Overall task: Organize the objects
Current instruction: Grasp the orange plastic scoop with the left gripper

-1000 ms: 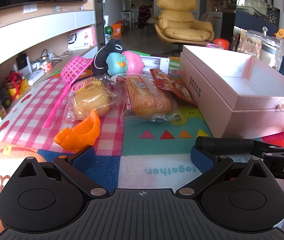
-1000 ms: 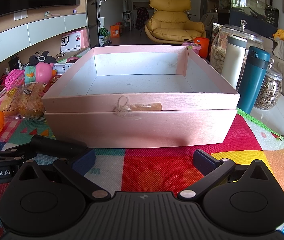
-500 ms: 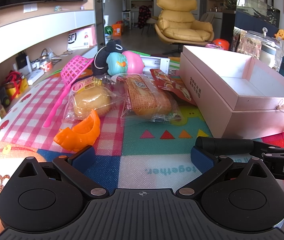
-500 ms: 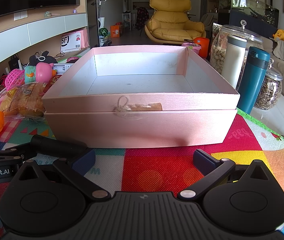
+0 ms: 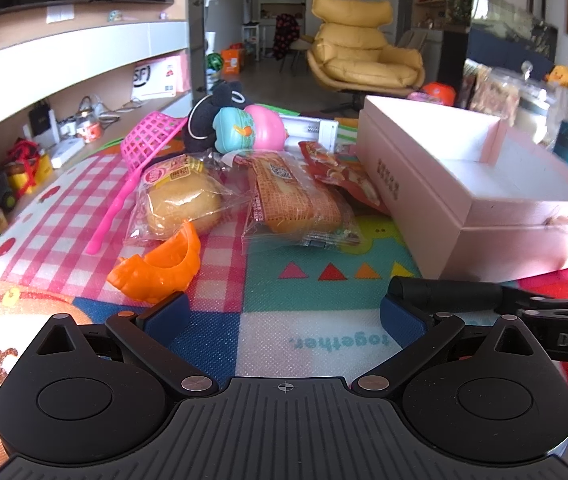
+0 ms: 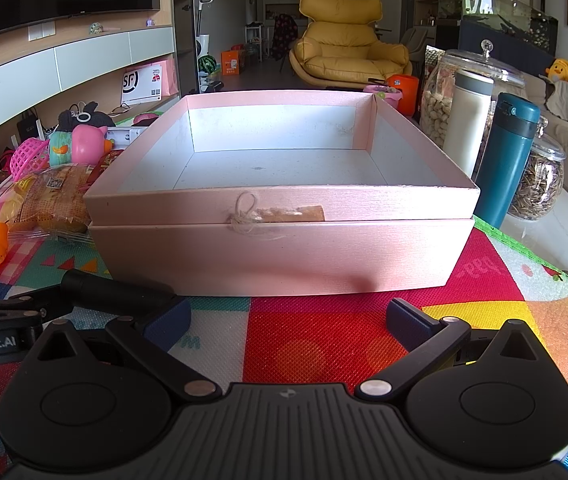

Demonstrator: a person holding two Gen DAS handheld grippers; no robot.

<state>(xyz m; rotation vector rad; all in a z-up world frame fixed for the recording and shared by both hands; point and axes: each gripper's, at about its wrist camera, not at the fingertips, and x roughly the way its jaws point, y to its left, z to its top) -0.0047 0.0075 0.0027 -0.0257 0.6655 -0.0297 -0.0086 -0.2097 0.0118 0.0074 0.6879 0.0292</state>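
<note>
An empty pink box (image 6: 284,240) stands open straight ahead of my right gripper (image 6: 288,320), which is open and holds nothing. My left gripper (image 5: 284,314) is open too, low over the colourful mat. Ahead of it lie an orange toy piece (image 5: 159,268), a wrapped round bun (image 5: 181,204), a wrapped long bread (image 5: 296,204), a red snack bag (image 5: 340,176), a pink net scoop (image 5: 147,144) and plush toys (image 5: 243,130). The pink box (image 5: 464,204) sits to their right.
A white flask (image 6: 466,124), a teal flask (image 6: 508,160) and glass jars (image 6: 538,184) stand right of the box. Shelves with small items run along the left. The mat's green edge (image 6: 524,252) lies right of the box.
</note>
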